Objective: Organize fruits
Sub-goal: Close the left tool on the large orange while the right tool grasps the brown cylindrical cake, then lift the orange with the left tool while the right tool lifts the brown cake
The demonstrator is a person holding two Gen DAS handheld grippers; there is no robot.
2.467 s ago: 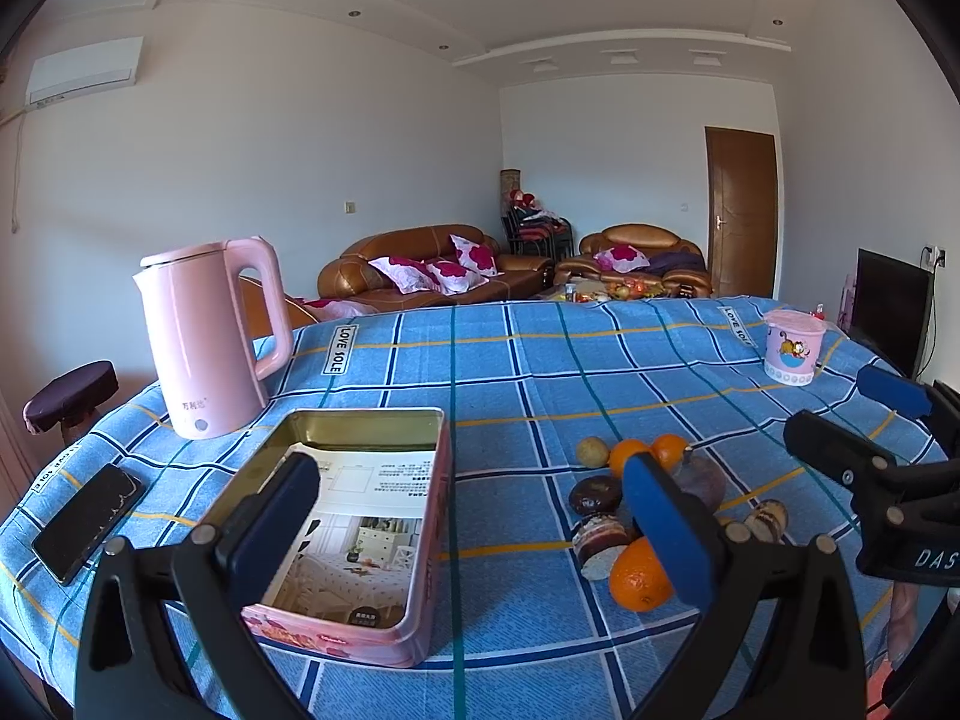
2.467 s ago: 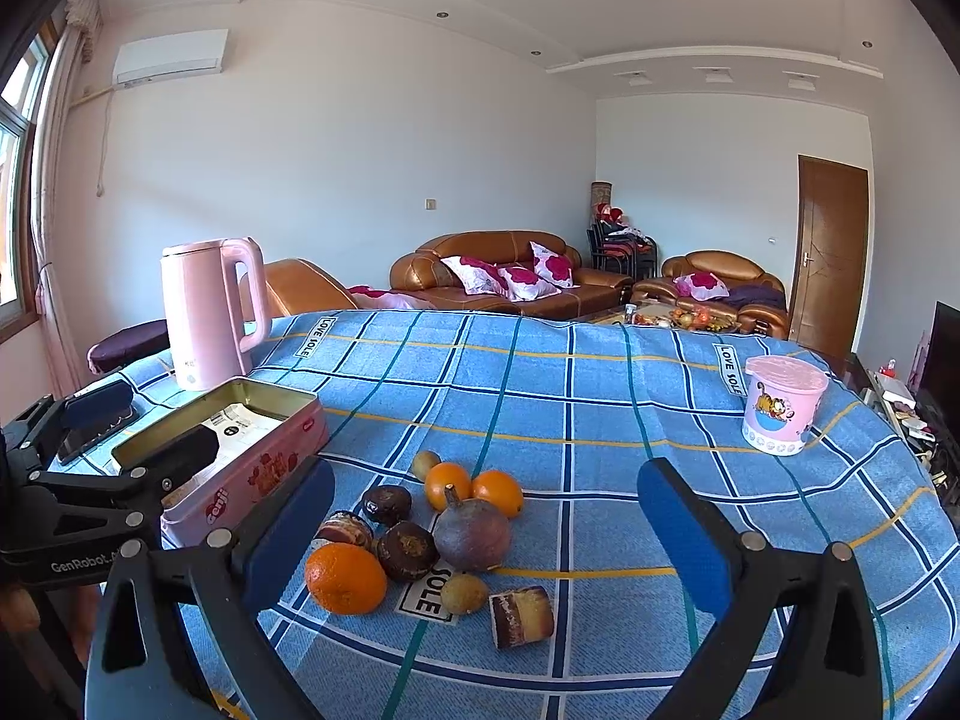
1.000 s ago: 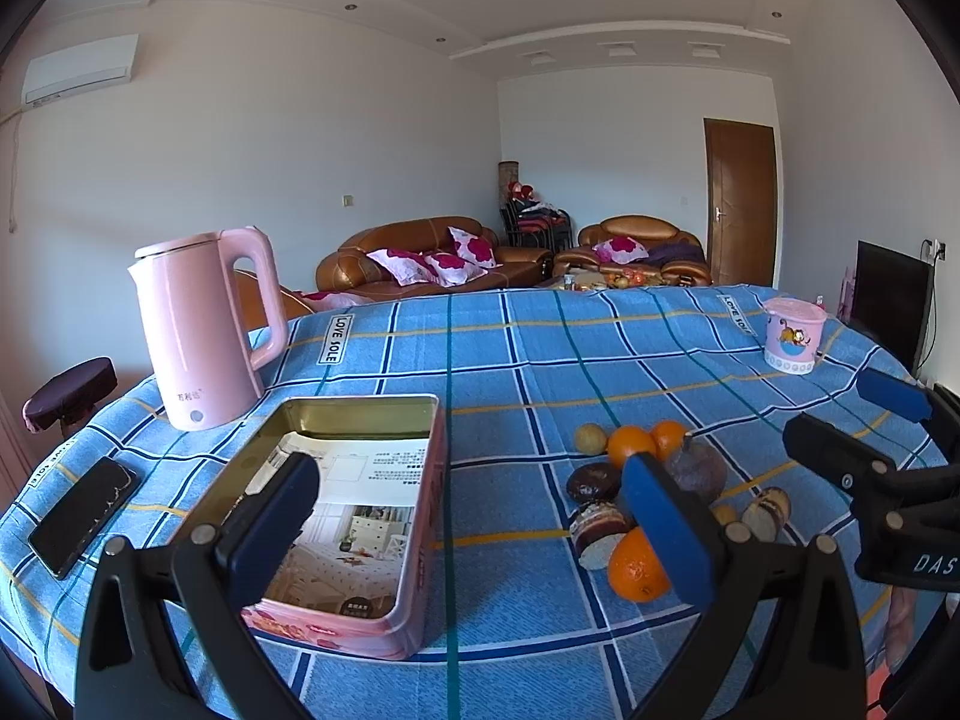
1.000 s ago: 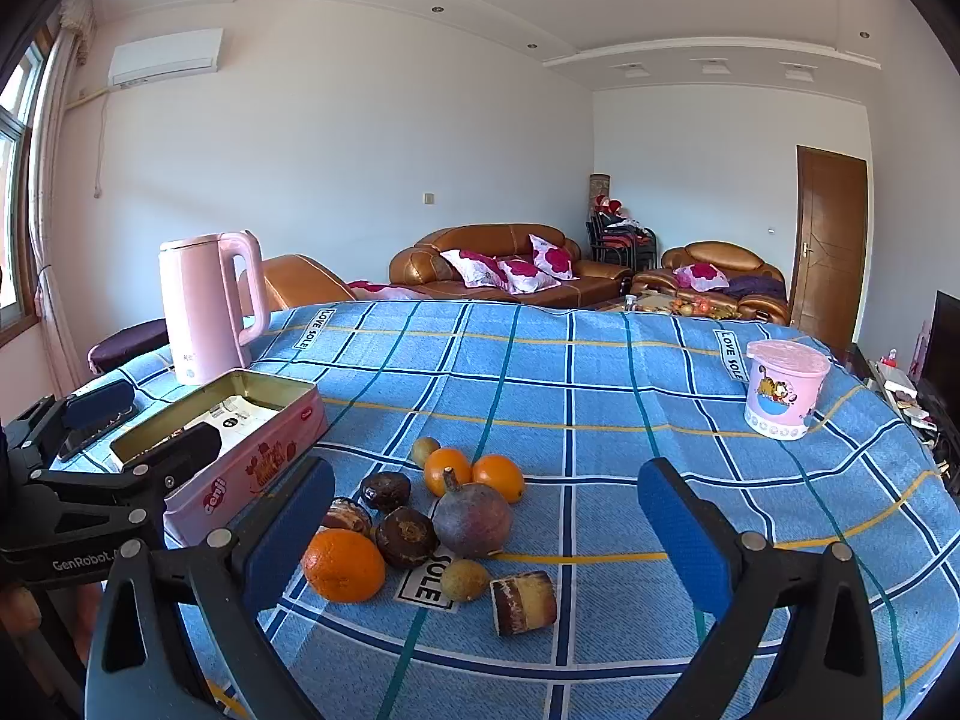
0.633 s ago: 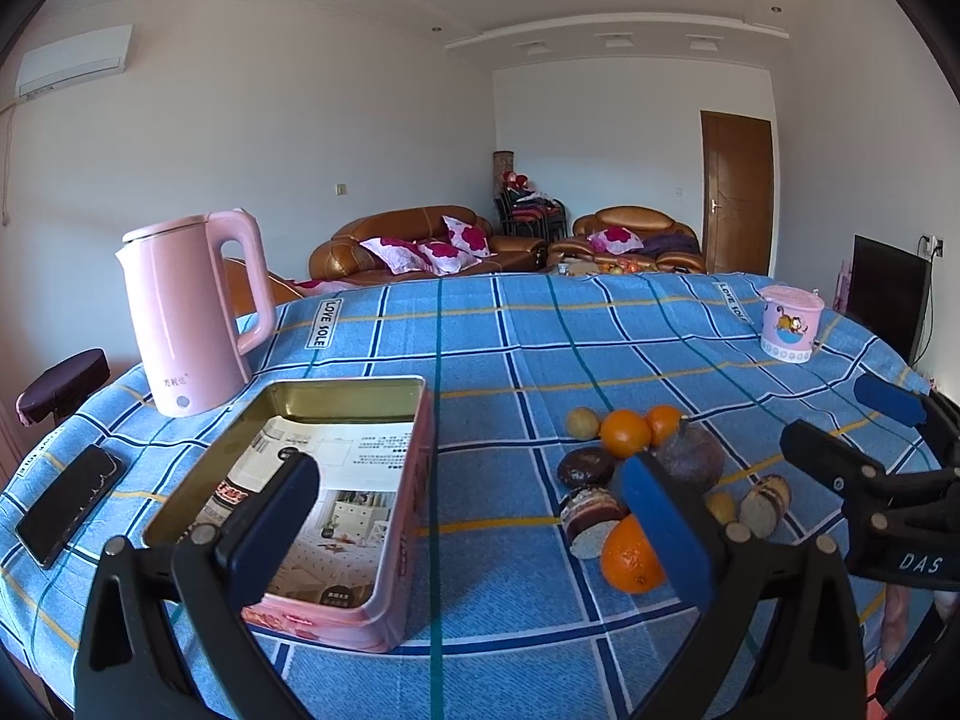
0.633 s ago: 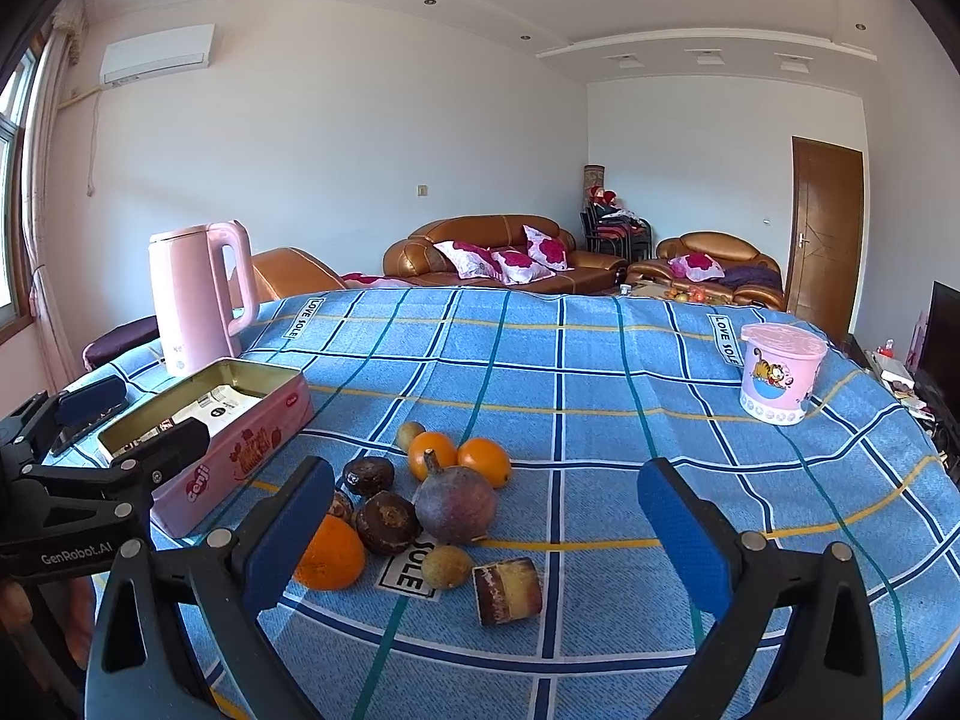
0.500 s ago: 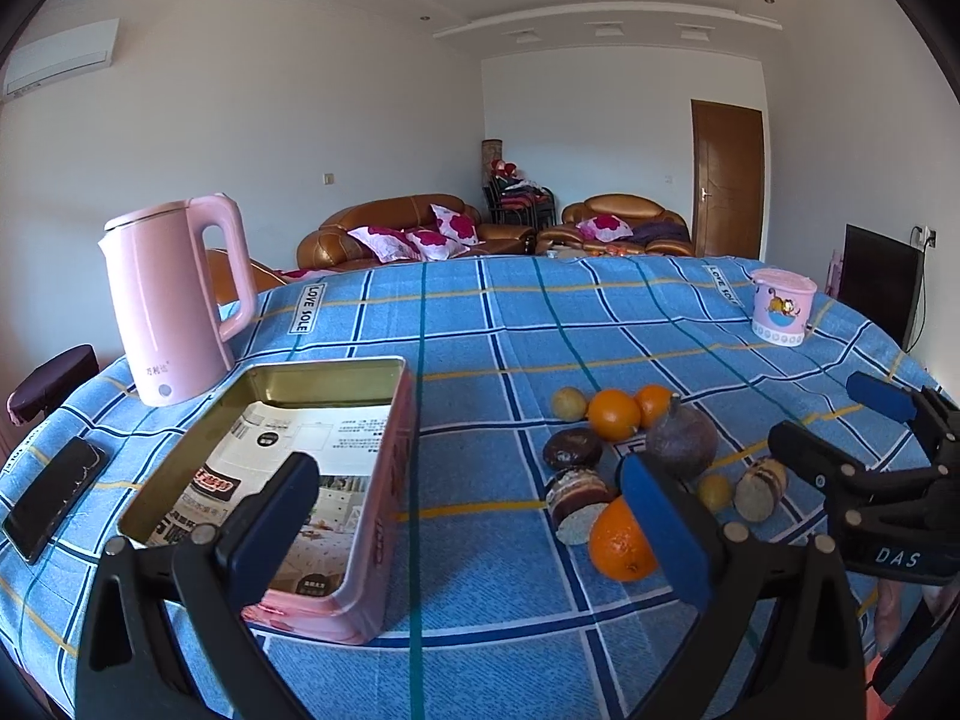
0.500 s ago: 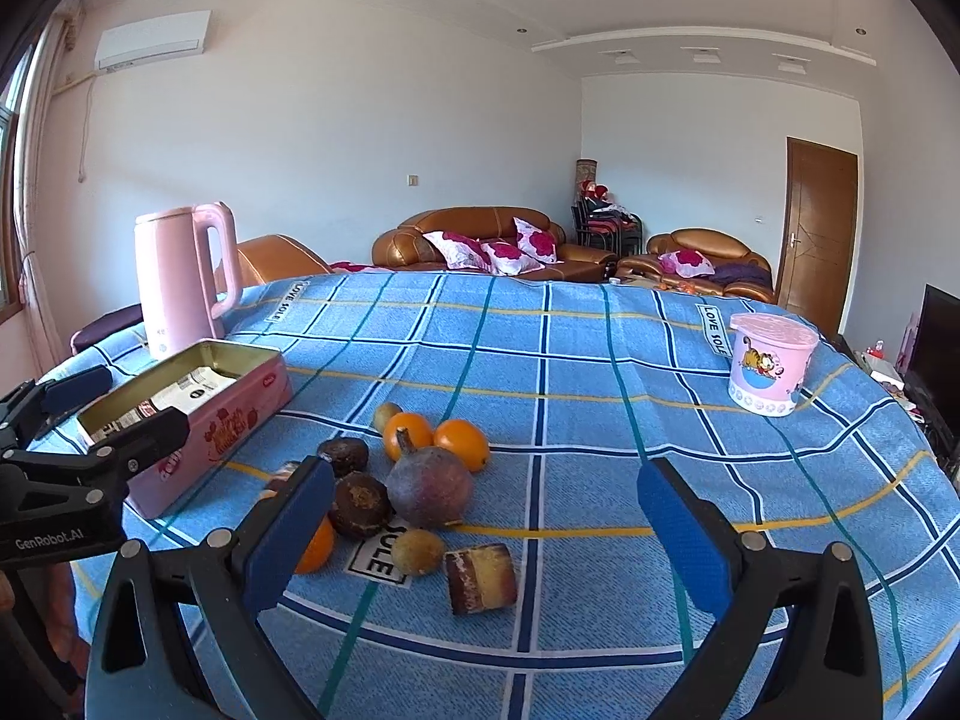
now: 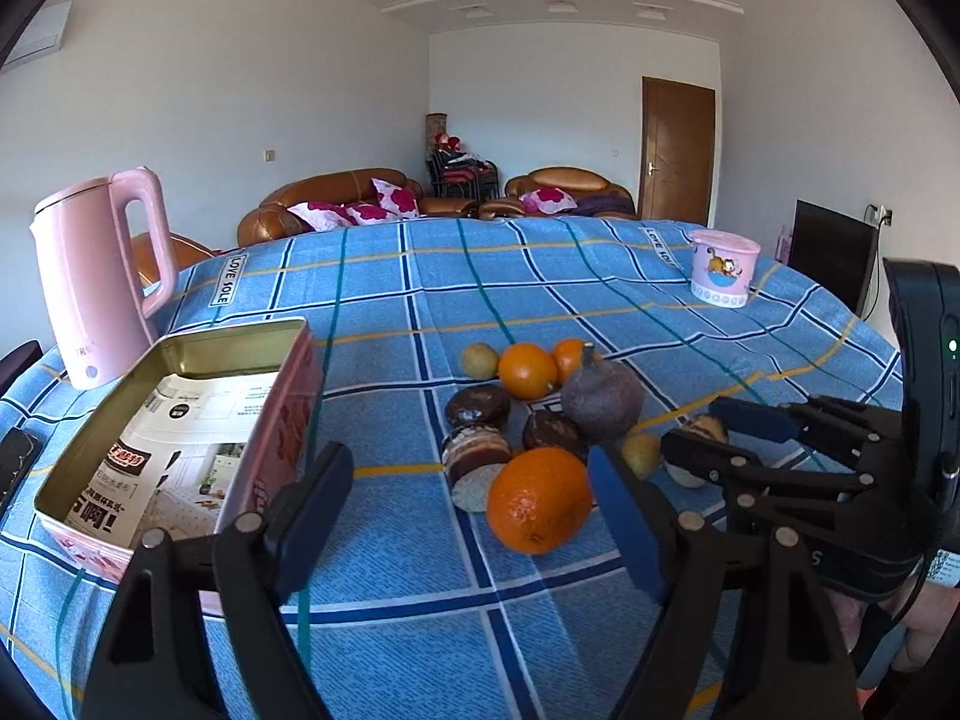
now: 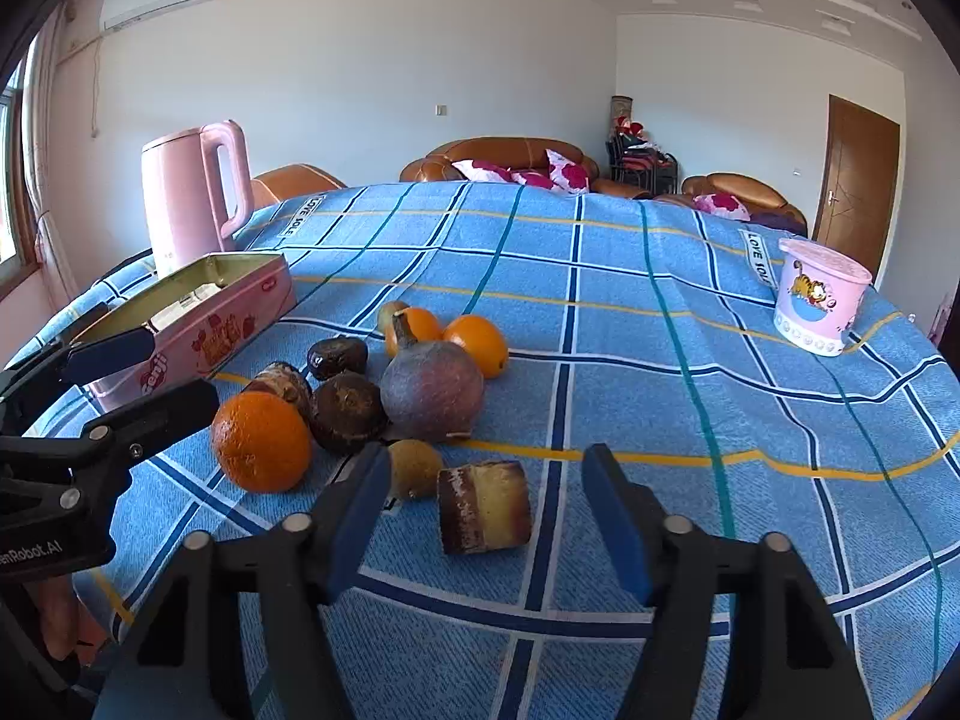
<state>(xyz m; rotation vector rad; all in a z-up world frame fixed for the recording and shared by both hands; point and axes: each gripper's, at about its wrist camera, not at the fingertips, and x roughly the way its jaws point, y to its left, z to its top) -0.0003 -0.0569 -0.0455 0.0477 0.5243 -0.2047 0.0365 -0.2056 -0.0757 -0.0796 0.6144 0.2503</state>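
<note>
A pile of fruit lies on the blue checked tablecloth (image 9: 600,312): a big orange (image 9: 539,498) (image 10: 261,441), two small oranges (image 9: 527,369), a round purple fruit (image 10: 432,391), dark brown fruits (image 10: 348,411) and a cut brown-yellow piece (image 10: 485,507). My left gripper (image 9: 462,498) hangs low over the cloth, its jaws closing, with the big orange just ahead of its right finger and untouched. The jaws of my right gripper (image 10: 486,480) are closing with the cut piece between them, pads clear of it. An open pink tin (image 9: 180,354) stands left of the fruit.
A pink kettle (image 9: 96,276) stands behind the tin. A pink printed cup (image 10: 819,300) sits at the far right of the table. A dark phone (image 9: 15,456) lies at the left edge. Sofas and a door lie beyond the table.
Both grippers have sunk and tipped down toward the fruit, which now looks nearer. The fingers of each gripper stand closer together than before, the right pair more so.
</note>
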